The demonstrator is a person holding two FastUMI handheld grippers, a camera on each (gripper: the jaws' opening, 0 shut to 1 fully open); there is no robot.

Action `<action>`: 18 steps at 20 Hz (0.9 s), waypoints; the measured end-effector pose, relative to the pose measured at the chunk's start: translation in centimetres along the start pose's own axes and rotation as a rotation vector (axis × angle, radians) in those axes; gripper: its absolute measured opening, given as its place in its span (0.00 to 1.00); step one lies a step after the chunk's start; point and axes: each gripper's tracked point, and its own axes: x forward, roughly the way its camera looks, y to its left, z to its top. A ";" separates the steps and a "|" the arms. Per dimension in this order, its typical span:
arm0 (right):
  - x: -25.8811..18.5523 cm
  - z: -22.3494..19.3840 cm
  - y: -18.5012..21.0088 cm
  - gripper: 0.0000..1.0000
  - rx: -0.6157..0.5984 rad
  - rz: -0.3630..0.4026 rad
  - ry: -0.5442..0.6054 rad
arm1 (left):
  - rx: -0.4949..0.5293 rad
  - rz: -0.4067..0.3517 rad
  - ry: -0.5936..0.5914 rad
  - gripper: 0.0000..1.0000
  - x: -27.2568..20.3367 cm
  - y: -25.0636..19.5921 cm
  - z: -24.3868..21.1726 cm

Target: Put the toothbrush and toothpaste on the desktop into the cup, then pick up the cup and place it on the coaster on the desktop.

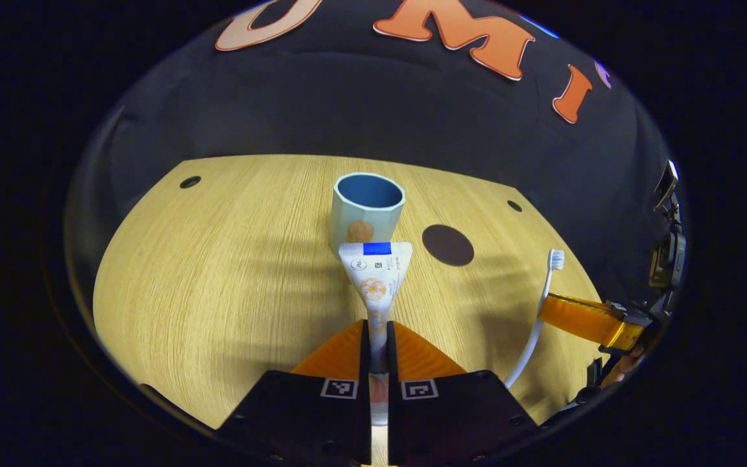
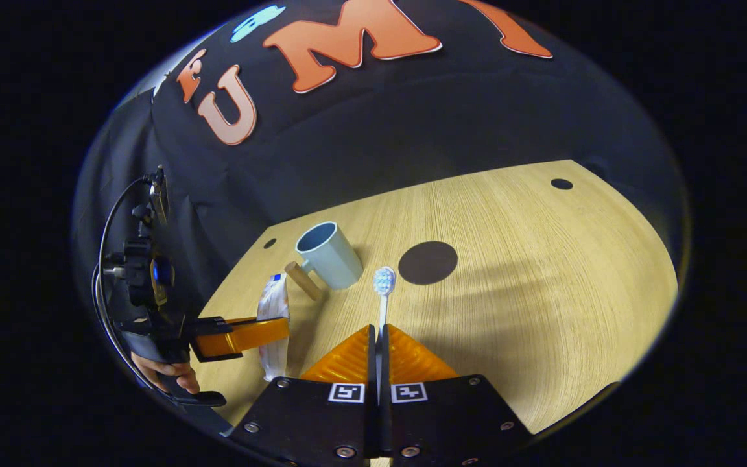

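Left gripper view: flat, wedge-shaped toothpaste [image 1: 376, 272]

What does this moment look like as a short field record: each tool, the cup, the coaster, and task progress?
left tool: shut on the toothpaste tube, tube pointing toward the cup
right tool: shut on the toothbrush, bristle head forward
cup: upright on the desktop, nothing seen inside, wooden handle on its side
coaster: dark round disc, bare, beside the cup
progress: both items gripped, neither in the cup yet; cup not on the coaster
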 end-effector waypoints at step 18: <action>0.9 6.9 0.2 0.00 -0.033 0.035 -0.252 | 0.117 0.064 -0.626 0.10 -3.9 0.5 17.9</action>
